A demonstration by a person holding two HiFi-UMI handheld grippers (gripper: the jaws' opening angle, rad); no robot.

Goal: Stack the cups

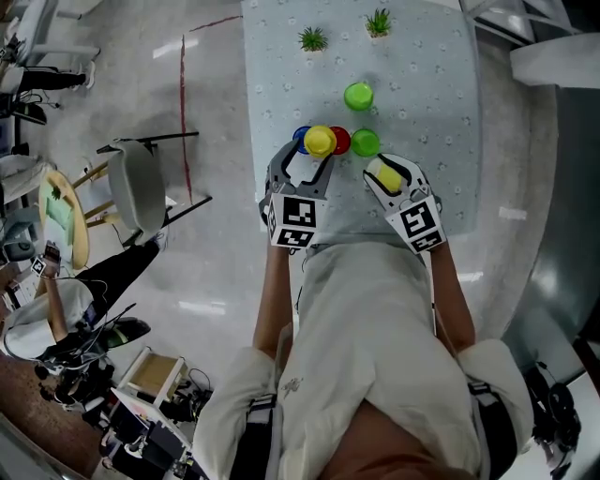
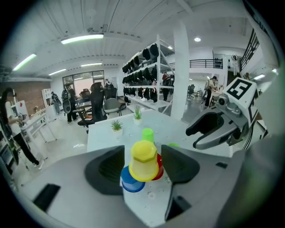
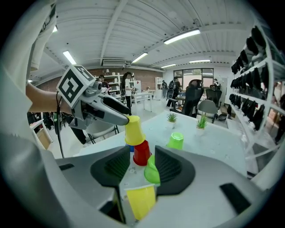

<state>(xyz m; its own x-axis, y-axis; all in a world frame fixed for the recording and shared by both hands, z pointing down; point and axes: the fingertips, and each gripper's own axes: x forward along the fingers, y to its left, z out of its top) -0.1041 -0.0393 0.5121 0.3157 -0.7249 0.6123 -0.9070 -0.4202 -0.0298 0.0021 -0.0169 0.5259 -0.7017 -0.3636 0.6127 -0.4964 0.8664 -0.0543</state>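
Observation:
An upturned yellow cup [image 2: 143, 161] stands on a blue cup [image 2: 132, 181] and a red cup [image 2: 157, 168] on the pale patterned table [image 1: 441, 112]. My left gripper [image 1: 307, 155] is open, one jaw on either side of that yellow cup [image 1: 320, 141], pads apart from it. One green cup [image 1: 365, 142] stands right of the red one, another green cup [image 1: 358, 96] farther back. My right gripper [image 1: 389, 171] is shut on a second yellow cup [image 3: 141, 201], held just short of the nearer green cup [image 3: 152, 170].
Two small potted plants [image 1: 312, 39] [image 1: 378, 22] stand at the table's far edge. A grey chair [image 1: 139, 187] is on the floor to the left. Shelving and people fill the room behind.

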